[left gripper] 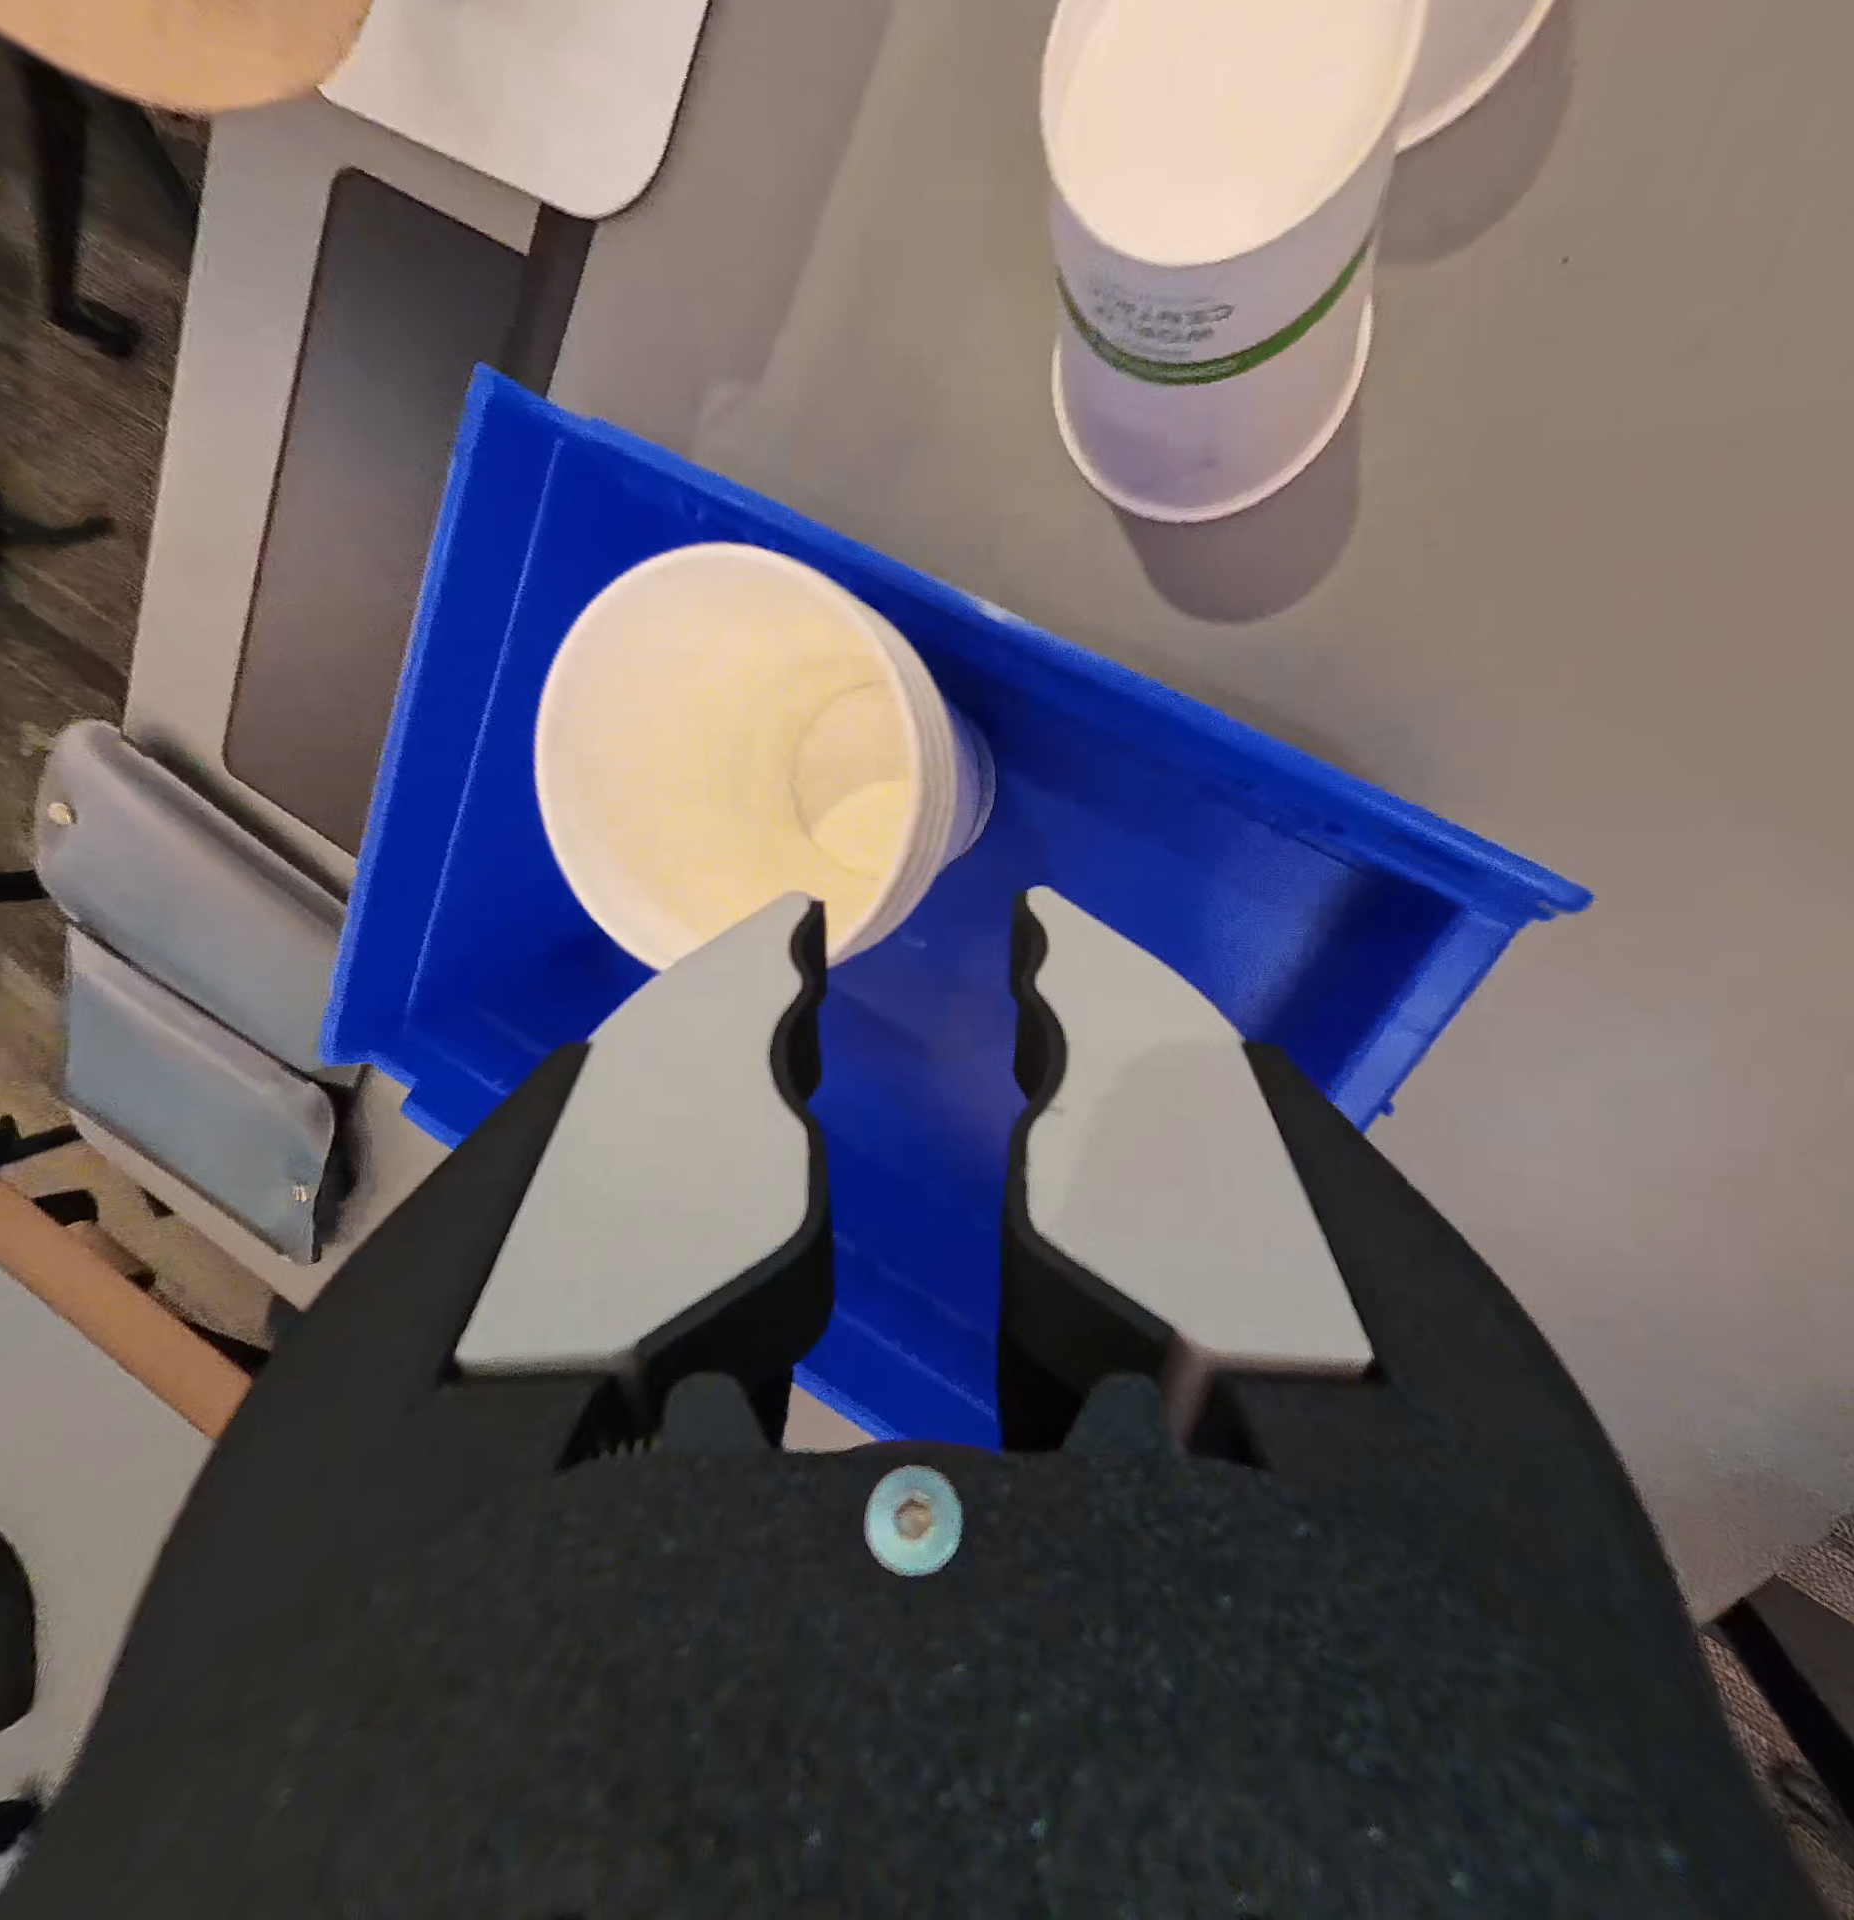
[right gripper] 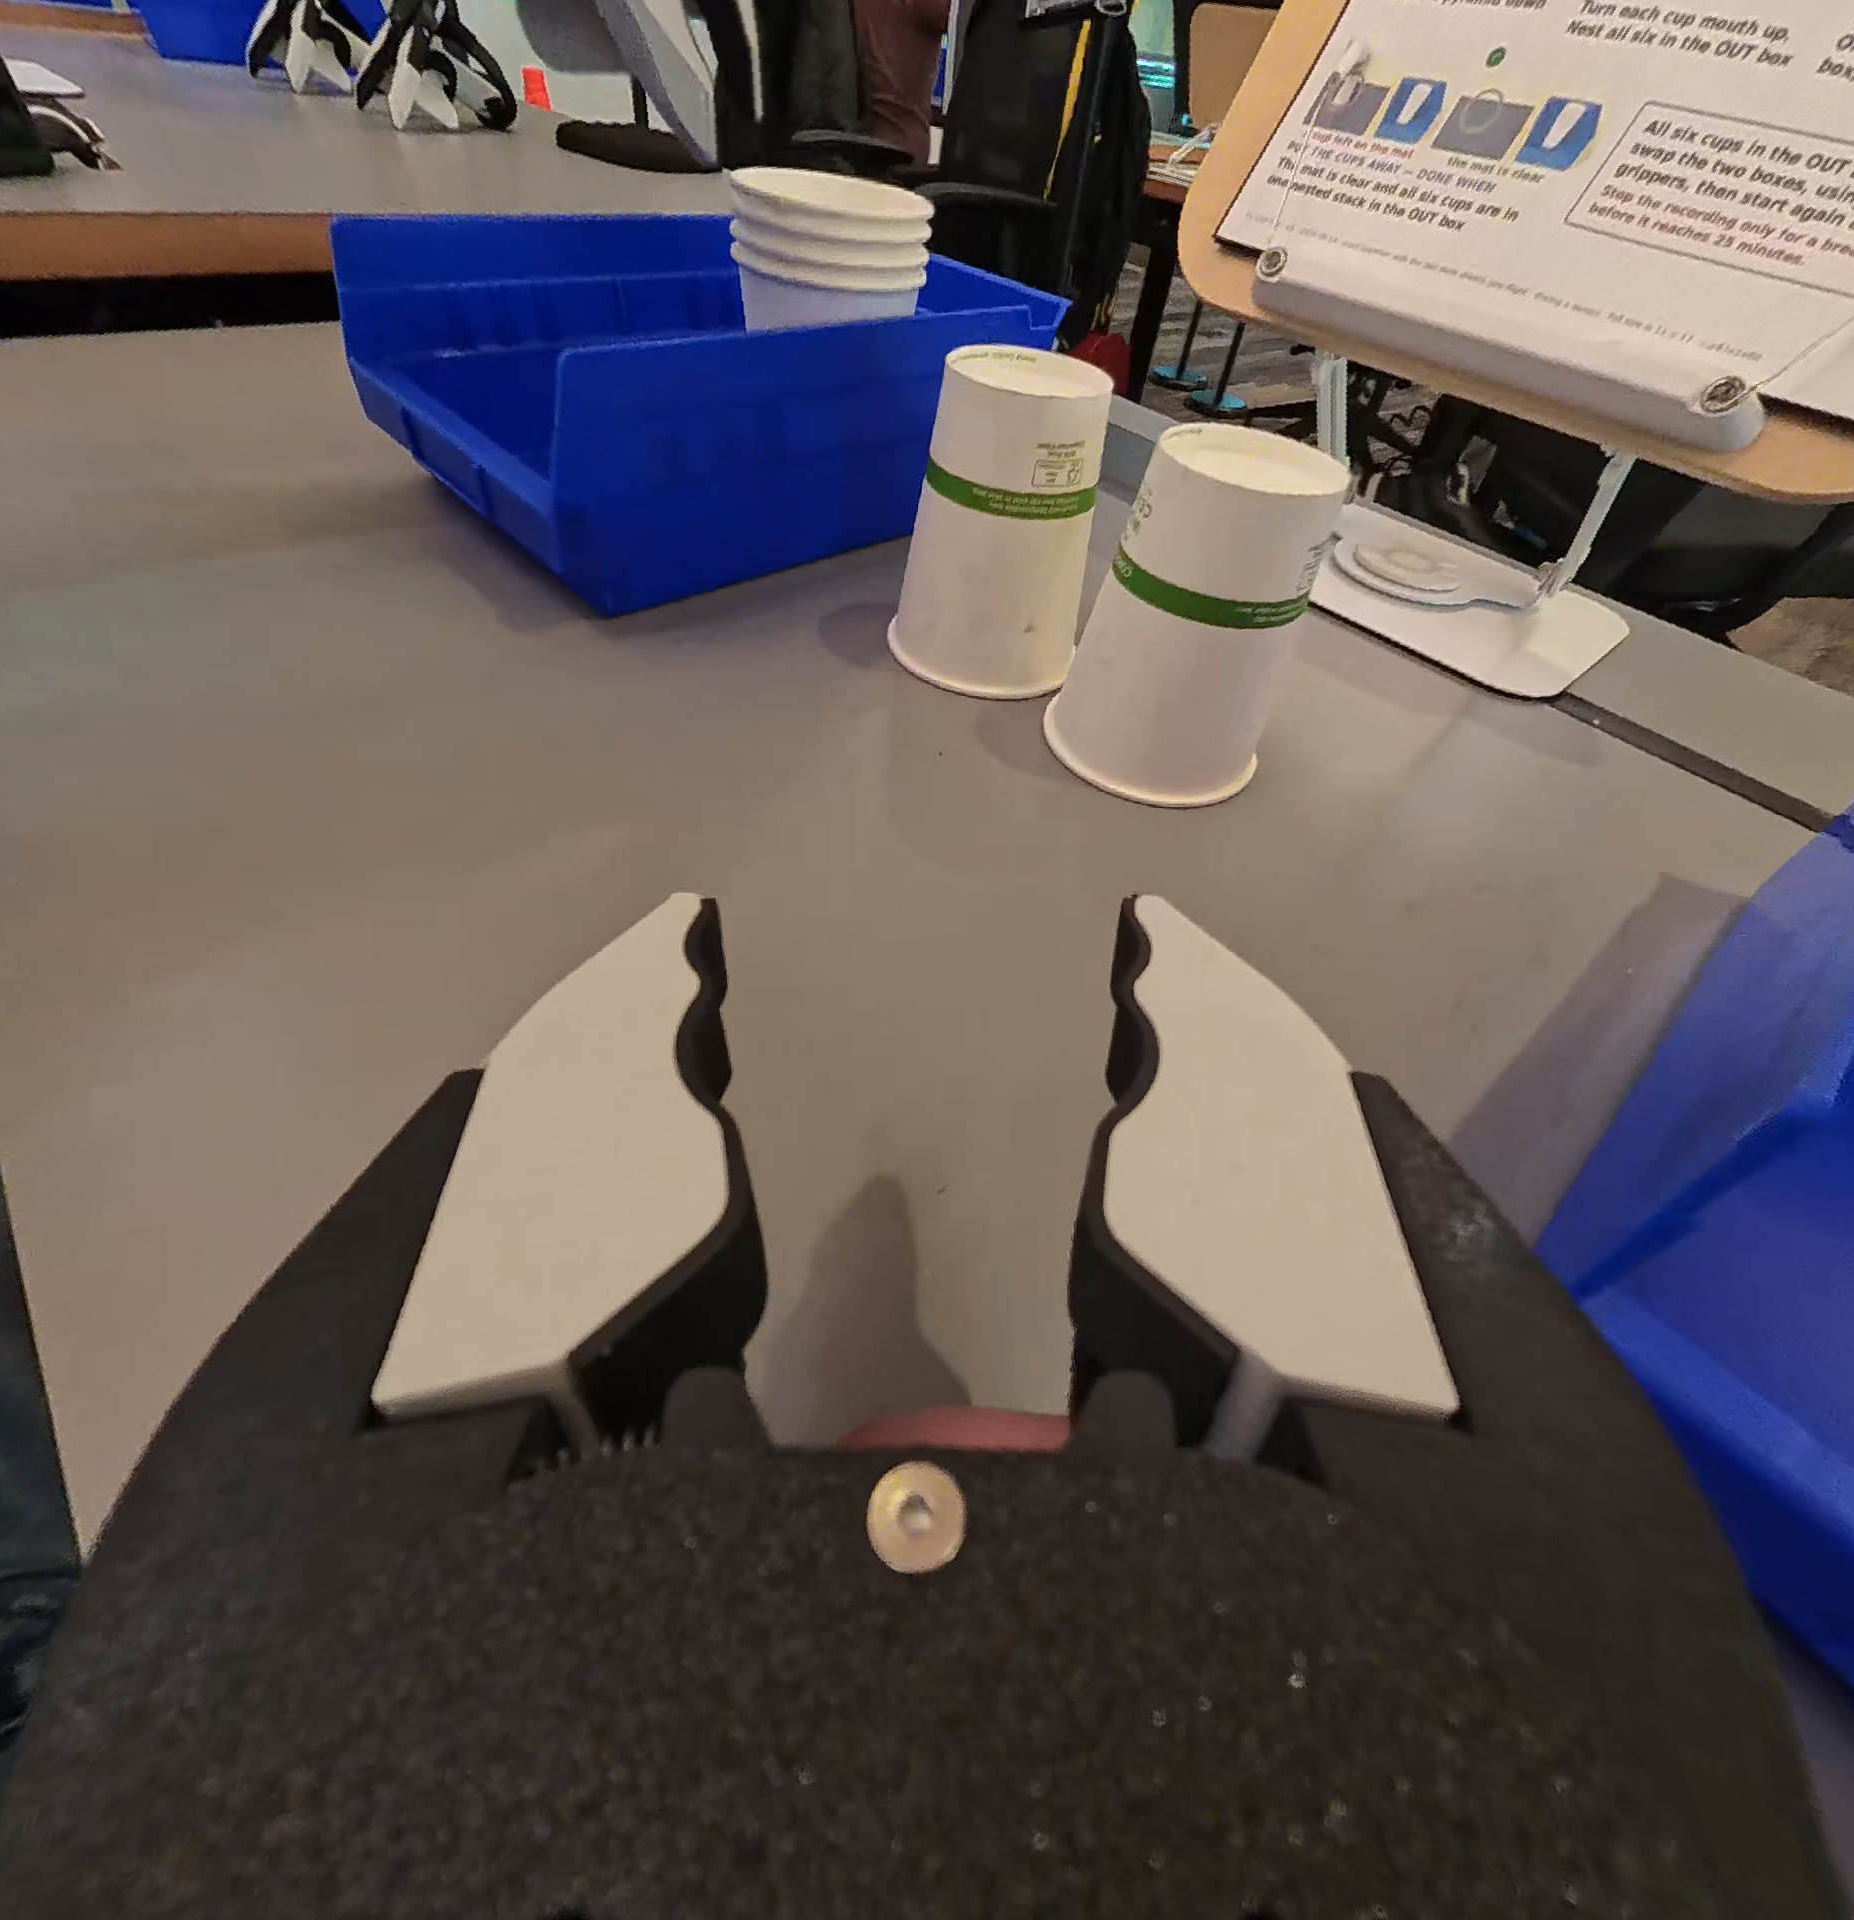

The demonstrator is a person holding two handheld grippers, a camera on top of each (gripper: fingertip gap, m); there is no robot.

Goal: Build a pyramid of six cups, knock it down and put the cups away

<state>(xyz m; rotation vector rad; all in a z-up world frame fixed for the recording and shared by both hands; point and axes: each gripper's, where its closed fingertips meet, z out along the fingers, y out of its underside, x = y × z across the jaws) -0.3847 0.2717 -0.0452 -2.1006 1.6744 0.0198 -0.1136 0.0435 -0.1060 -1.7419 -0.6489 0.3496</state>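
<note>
A grey table (right gripper: pixel 383 831) carries a blue plastic bin (right gripper: pixel 632 447) near its far edge, holding a nested stack of white paper cups (right gripper: pixel 829 249). Beside the bin, two upturned green-banded white paper cups (right gripper: pixel 1006 530) stand touching. The left gripper (left gripper: pixel 918 914) and right gripper (right gripper: pixel 918 914) both gape, empty.

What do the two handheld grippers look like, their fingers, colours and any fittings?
Both match. The left gripper and right gripper each have a rough-textured black body, two light grey finger plates tapering toward the tips, wavy black inner pads, and one silver hex screw centred on the body. No cables or markings show.
</note>
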